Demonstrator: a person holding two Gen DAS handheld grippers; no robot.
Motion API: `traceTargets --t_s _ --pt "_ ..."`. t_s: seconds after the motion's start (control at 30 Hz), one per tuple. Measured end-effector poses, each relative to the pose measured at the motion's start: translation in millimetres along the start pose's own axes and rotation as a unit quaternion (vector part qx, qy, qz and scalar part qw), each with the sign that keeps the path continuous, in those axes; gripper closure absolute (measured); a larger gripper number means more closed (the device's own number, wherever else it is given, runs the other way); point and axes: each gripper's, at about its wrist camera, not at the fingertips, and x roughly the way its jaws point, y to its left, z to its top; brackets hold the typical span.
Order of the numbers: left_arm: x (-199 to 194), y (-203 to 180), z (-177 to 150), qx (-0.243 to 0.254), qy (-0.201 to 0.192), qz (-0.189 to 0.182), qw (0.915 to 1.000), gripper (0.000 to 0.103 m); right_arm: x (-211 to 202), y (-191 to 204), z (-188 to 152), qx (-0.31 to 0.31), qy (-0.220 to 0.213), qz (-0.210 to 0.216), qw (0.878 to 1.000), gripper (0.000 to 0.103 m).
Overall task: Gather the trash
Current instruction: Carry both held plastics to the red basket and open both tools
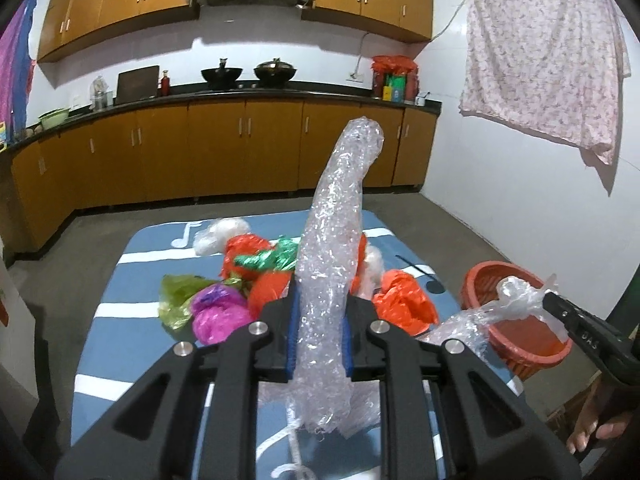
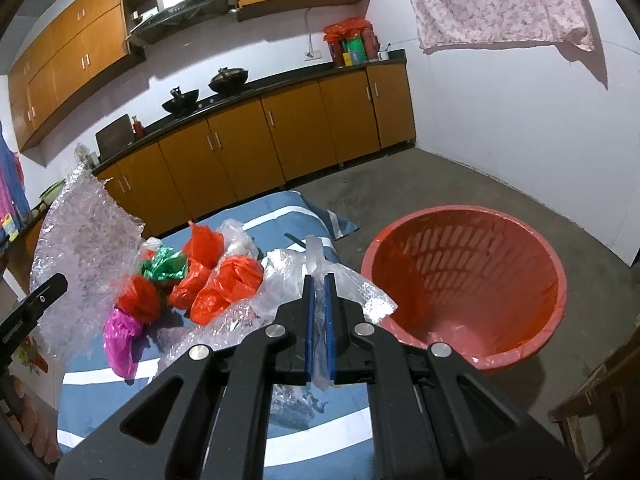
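Bubble wrap (image 1: 332, 264) is what we have in our left hand-held gripper (image 1: 320, 336), whose blue pads are closed on its lower part so that the long crumpled sheet stands up out of the jaws above the bench (image 1: 120, 308). Our right hand-held gripper (image 2: 319, 328) is nearly shut on a clear plastic bag (image 2: 316, 264), pinched thin between its pads; a further piece of bubbled film hangs with it, and we cannot tell whether that piece is joined to the sheet in the left. From the left wrist view the right one hovers at the rim of the red basket (image 2: 460, 280), which stands on the floor just beside the bench.

Inside the basket we see only a little clear film at the bottom, so by our judgement the collecting has barely started. Most of the trash remains on the blue striped cloth: several orange bags (image 2: 228, 284), a green bag (image 2: 166, 266), a magenta bag (image 1: 218, 312), a yellow-green bag (image 1: 178, 296) and a white bag (image 1: 222, 234) at the far side. Both held pieces have yet to go into the basket, then the pile
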Motion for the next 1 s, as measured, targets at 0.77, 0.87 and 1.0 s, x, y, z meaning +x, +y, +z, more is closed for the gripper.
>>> traceTargets --t_s 0.77,0.87,1.0 --pt "4 -11 -2 0.001 0.008 -0.027 0.9996 0.085 -20 1 39 -0.005 -0.074 -0.005 0.997 0.098" --pt "6 -25 0 0.009 0.010 -0.039 0.9991 0.085 -18 -14 38 0.004 -0.073 -0.023 0.997 0.098" --pt "13 -49 3 0.019 0.013 -0.065 0.9976 0.085 -16 -35 39 0.016 -0.074 -0.047 0.996 0.098"
